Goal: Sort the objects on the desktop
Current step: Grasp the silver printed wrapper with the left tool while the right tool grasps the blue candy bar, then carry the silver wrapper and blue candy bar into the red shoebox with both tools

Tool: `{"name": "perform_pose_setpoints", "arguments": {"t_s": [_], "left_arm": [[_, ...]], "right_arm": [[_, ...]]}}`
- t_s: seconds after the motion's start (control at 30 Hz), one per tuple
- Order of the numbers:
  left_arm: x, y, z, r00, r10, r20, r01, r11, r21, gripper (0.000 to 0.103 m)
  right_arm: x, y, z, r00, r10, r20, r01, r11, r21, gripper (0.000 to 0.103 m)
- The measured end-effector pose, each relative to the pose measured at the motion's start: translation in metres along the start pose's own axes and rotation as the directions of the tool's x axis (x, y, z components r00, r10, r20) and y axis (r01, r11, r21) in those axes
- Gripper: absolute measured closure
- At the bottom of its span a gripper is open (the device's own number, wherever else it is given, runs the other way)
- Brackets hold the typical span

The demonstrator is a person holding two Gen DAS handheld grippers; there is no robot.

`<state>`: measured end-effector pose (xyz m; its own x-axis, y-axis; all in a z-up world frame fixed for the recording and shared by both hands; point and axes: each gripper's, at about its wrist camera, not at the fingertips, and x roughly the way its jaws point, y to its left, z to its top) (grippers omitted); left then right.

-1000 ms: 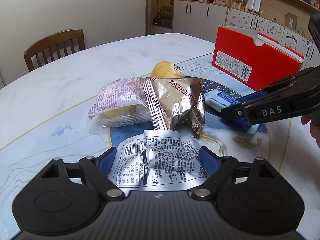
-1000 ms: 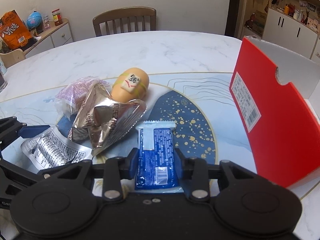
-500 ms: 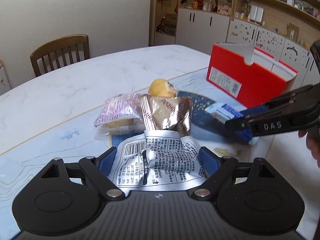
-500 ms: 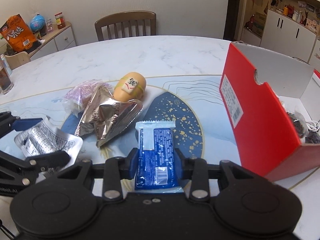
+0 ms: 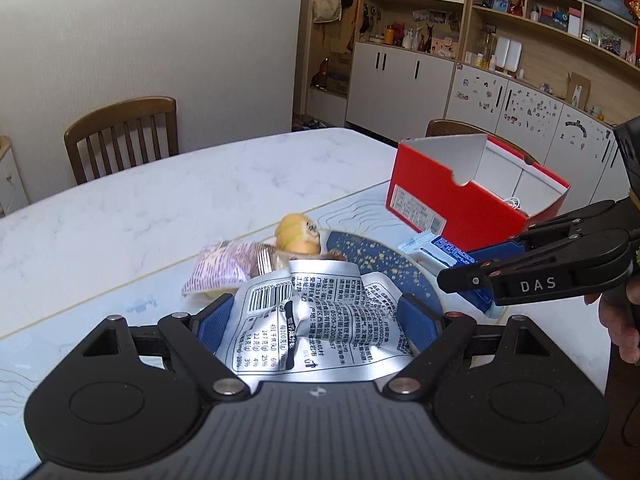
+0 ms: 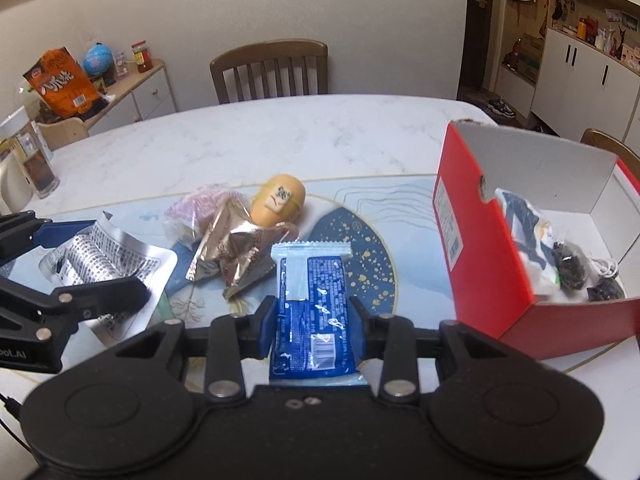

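both tongs have lifted: crinkled silver packet, blue wrapper.

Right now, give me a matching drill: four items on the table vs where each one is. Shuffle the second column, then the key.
Items
1. silver packet
2. blue packet
3. yellow egg toy
4. red box

Places
A. standing open on the table, items inside
B. gripped in the left tongs
C. lying on the table behind the gold wrapper
D. gripped in the right tongs

Pairs: 1-B, 2-D, 3-C, 4-A
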<state>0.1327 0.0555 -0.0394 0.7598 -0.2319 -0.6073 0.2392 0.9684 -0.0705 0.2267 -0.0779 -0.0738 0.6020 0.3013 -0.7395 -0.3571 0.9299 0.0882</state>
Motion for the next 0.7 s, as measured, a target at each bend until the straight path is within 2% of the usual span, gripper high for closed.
{"name": "perform_pose_setpoints", "arguments": {"t_s": [0.33,0.7], "left_arm": [[-0.014,-0.016,0.026,1.0,0.013,0.024,-0.014,0.999,0.041,0.015],[-0.015,-0.039,0.062,0.998,0.034,0.058,-0.039,0.996,0.079,0.015]], "right_arm": [[-0.03,-0.021,0.016,0.999,0.007,0.047,-0.007,1.0,0.008,0.067],[-0.053,-0.065,0.031,0.996,-0.025,0.086,0.022,0.999,0.034,0.067]]}}
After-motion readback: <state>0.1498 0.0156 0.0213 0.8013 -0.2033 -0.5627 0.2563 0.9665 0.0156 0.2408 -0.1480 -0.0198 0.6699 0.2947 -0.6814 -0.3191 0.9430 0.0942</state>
